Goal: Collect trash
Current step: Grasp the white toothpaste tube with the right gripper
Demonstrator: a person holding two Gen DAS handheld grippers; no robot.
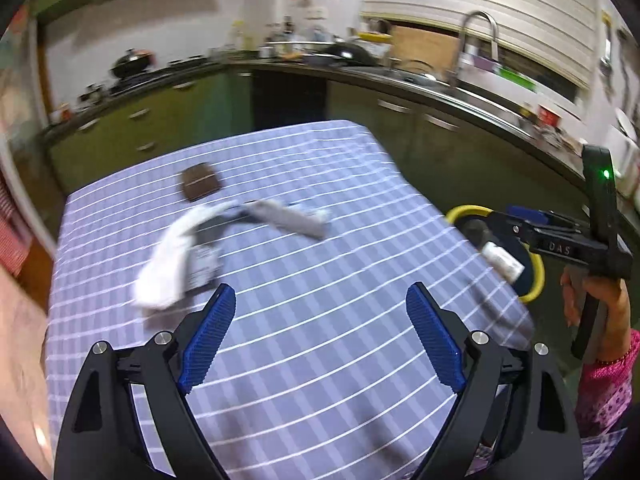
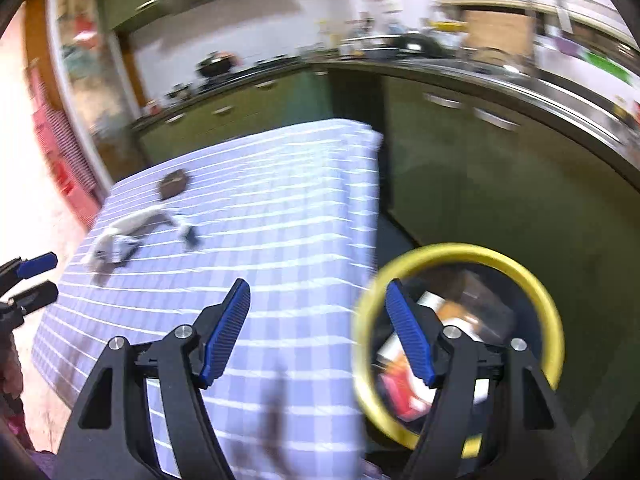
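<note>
On the blue checked tablecloth (image 1: 320, 360) lie a crumpled white wrapper (image 1: 168, 264), a grey wrapper (image 1: 288, 220) and a small brown packet (image 1: 200, 186). They show blurred at the far left of the cloth (image 2: 300, 208) in the right wrist view, with the brown packet (image 2: 174, 184) furthest back. My left gripper (image 1: 320, 300) is open and empty, just short of the white wrapper. My right gripper (image 2: 318, 292) is open and empty at the table's right edge, beside the yellow-rimmed bin (image 2: 480, 250), which holds several pieces of trash. A white piece (image 1: 502, 262) shows inside the bin's rim (image 1: 468, 211).
Green kitchen cabinets (image 1: 400, 120) and a counter with a sink tap (image 1: 480, 28) wrap around the back and right. A black wok (image 1: 132, 64) sits on the stove at back left. A hand (image 1: 600, 292) in a pink sleeve holds the right gripper's handle.
</note>
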